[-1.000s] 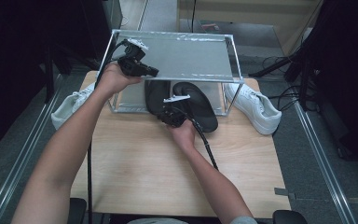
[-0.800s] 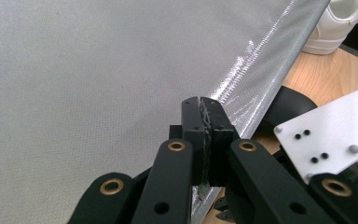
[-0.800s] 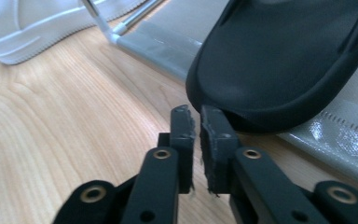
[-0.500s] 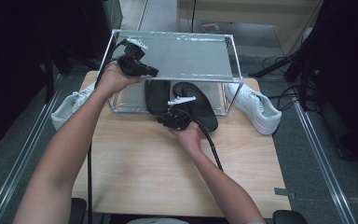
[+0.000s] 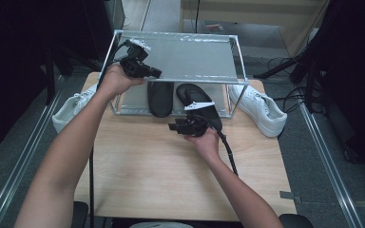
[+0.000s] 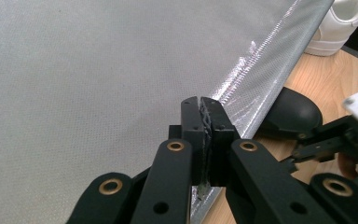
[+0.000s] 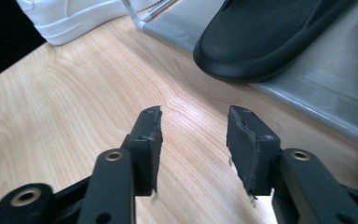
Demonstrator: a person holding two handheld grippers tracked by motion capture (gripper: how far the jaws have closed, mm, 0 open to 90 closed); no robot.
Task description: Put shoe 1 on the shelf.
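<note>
A metal-framed shoe rack [image 5: 237, 66] with grey fabric shelves stands at the back of the wooden table [image 5: 138, 175]. Two black slippers [image 5: 160, 97] [image 5: 192, 95] lie on its lower shelf. My left gripper [image 5: 156, 73] [image 6: 200, 105] is shut on the front edge of the top shelf [image 6: 98, 70] near its left end. My right gripper [image 5: 173, 127] [image 7: 193, 126] hovers over the table just in front of the slippers. Its jaws have just been opening and stand apart with nothing between them. A black slipper toe [image 7: 270, 37] lies ahead of them on the lower shelf [image 7: 317, 84].
A white sneaker [image 5: 71, 109] sits on the table left of the rack and another [image 5: 259, 109] to its right. Bare wood stretches from the rack toward the near edge. Dark equipment and cables surround the table.
My right gripper has drawn back from the right slipper toward the near side and its jaws have gone from shut to apart. The left gripper has stayed on the shelf edge.
</note>
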